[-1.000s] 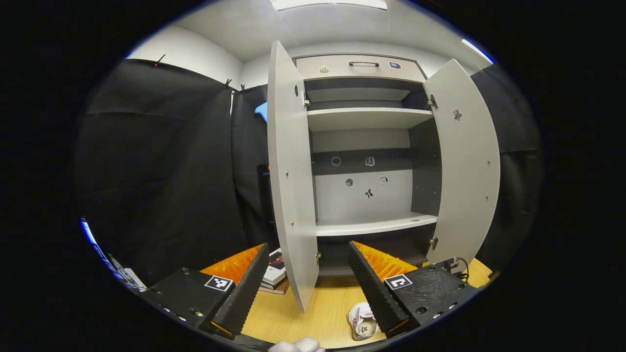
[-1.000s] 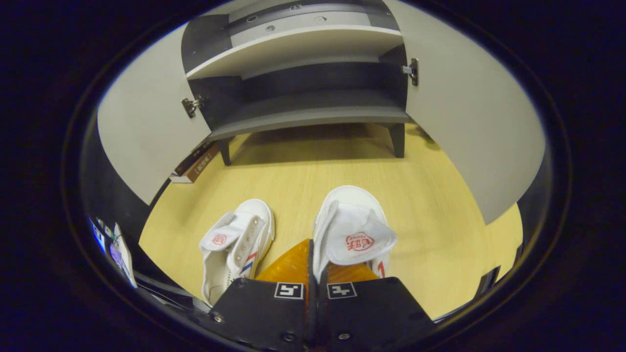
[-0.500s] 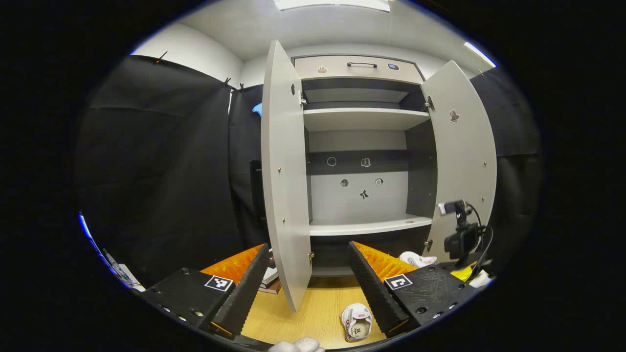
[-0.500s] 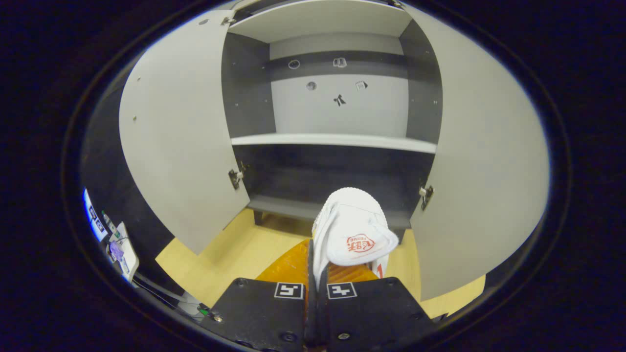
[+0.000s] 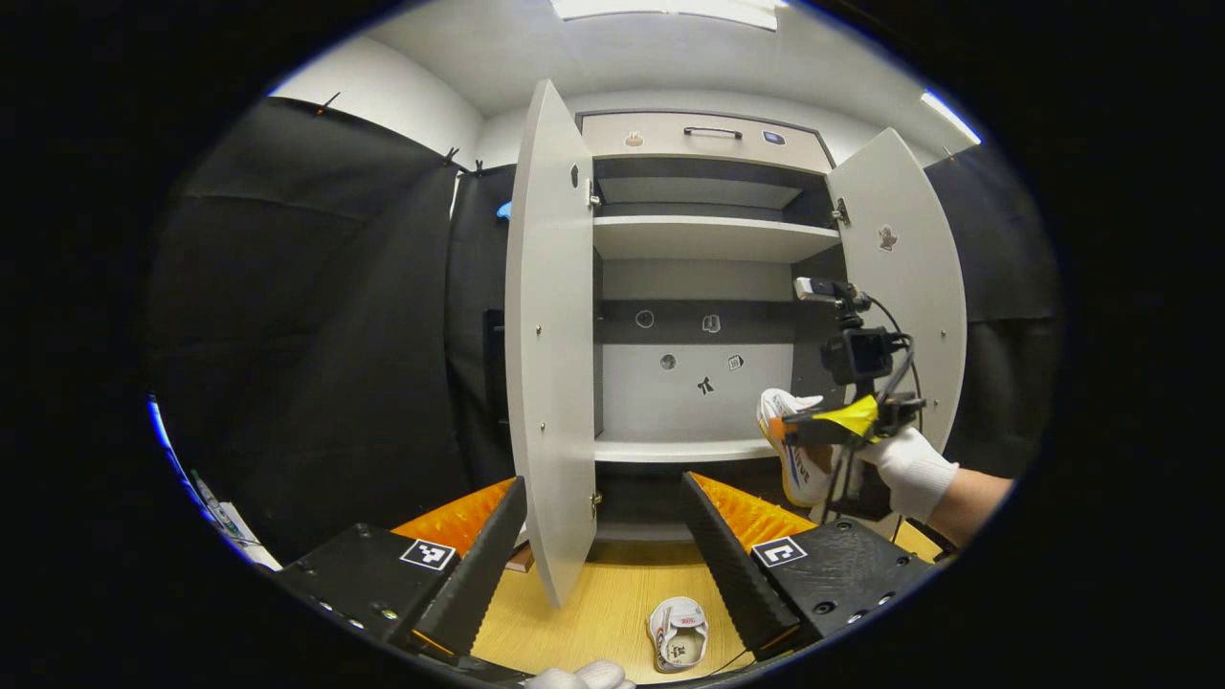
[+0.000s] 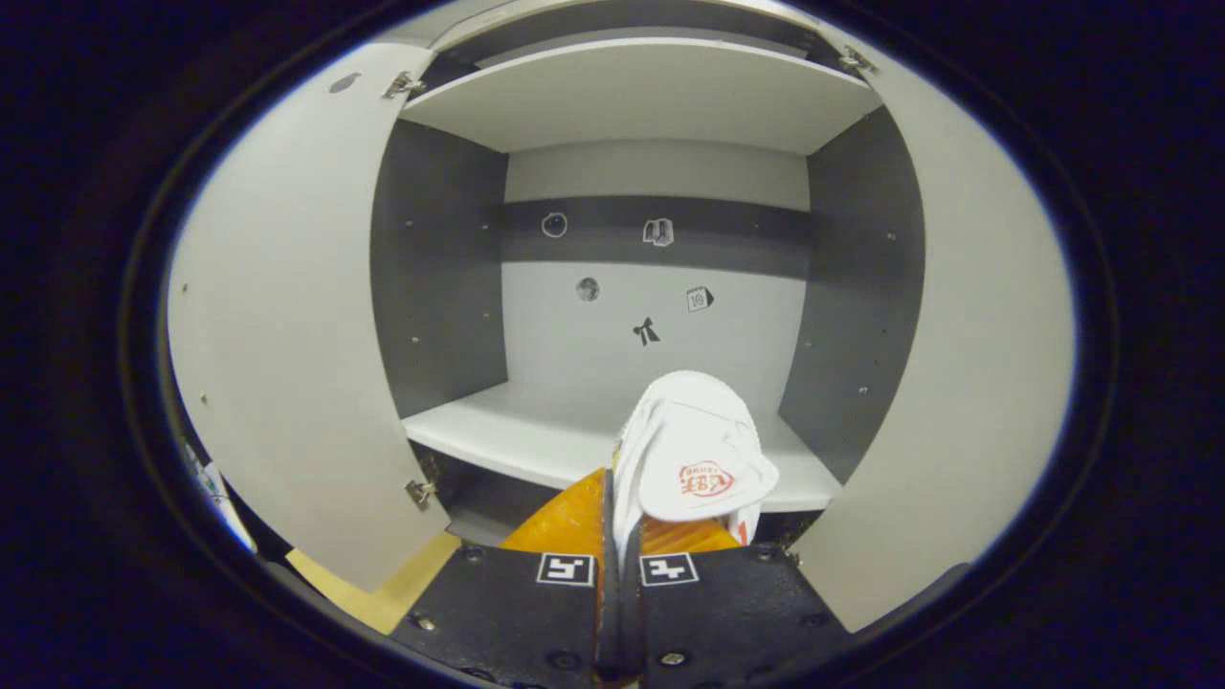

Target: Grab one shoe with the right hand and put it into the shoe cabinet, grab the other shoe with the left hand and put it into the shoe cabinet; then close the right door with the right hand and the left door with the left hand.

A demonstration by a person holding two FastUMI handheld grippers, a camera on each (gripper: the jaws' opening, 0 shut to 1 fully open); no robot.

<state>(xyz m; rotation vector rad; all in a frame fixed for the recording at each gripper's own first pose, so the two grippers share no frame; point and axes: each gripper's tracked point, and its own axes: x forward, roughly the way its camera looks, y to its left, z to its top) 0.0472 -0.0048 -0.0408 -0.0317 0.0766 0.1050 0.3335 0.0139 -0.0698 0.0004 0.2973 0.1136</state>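
The right gripper [image 6: 617, 536] is clamped on one white shoe [image 6: 691, 459], held over the shoe cabinet's [image 6: 440, 277] middle shelf [image 6: 517, 435] front edge. The left gripper [image 5: 603, 536] is wide open; the other shoe [image 5: 678, 633] is on the floor [image 5: 593, 612].

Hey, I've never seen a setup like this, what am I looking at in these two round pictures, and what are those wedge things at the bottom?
There is no robot here. A person holds a two-finger gripper in each hand, and a fisheye camera rides on each one. The wedges at the bottom are that gripper's own fingers.

In the left gripper view, the left gripper is open and holds nothing. Ahead stands the shoe cabinet with both doors open. One white shoe on the floor lies on the wooden floor.

The same view shows a gloved hand holding the right gripper. In the right gripper view, that gripper is shut on the other white shoe, held in front of the middle shelf.
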